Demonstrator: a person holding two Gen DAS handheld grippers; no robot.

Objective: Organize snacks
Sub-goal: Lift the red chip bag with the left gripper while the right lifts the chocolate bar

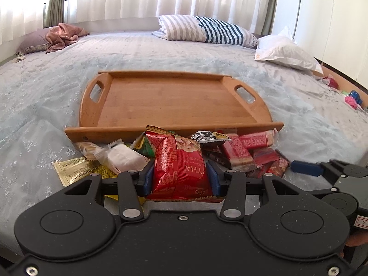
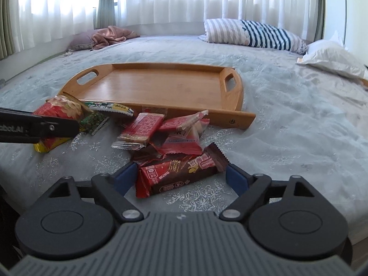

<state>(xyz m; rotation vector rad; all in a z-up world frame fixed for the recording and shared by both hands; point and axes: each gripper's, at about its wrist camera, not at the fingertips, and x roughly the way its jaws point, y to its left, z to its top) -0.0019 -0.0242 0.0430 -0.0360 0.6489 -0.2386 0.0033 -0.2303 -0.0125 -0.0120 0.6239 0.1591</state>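
A bare wooden tray (image 1: pixel 174 96) lies on the bed; it also shows in the right wrist view (image 2: pixel 161 85). A pile of snack packets (image 1: pixel 239 151) lies along its near edge. My left gripper (image 1: pixel 181 177) is shut on a red snack bag (image 1: pixel 181 161), which also shows in the right wrist view (image 2: pixel 59 110), held at the pile's left. My right gripper (image 2: pixel 181 174) is open, its blue pads on either side of a brown and red bar packet (image 2: pixel 181 172) that lies on the bedspread. Red wafer packets (image 2: pixel 142 131) lie just beyond it.
The light blue bedspread (image 1: pixel 57 105) stretches all round. A striped pillow (image 1: pixel 207 30) and a white pillow (image 1: pixel 287 53) lie at the far side, a pink cloth (image 1: pixel 64 34) at the far left. Small toys (image 1: pixel 352 96) sit at the right edge.
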